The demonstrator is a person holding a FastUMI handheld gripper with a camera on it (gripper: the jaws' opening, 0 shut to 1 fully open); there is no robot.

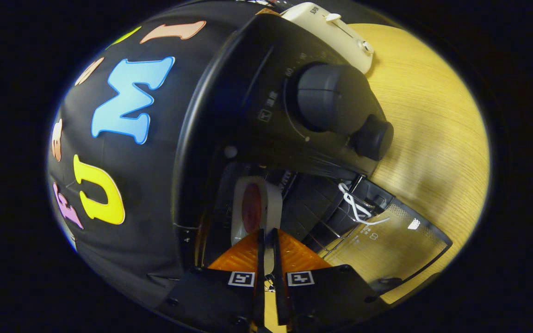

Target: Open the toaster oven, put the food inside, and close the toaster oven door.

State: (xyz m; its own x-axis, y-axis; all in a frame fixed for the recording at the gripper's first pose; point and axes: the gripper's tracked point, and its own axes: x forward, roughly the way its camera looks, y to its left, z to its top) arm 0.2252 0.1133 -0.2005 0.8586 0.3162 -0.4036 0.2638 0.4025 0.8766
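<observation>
Black toaster oven (pixel 266 106) on pale wooden bench (pixel 433 138), glass door (pixel 387 245) already down. Tongs (pixel 269 245) pinching white plate of reddish food (pixel 252 208) at the cavity mouth. Left, likely: setting down, releasing, shutting door.

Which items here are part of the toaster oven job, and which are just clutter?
Part of the job:
- toaster oven, door open
- white dish with the food, pinched at its rim by the gripper, at the oven's mouth

Just lying about:
- cream device behind the oven
- wooden table
</observation>
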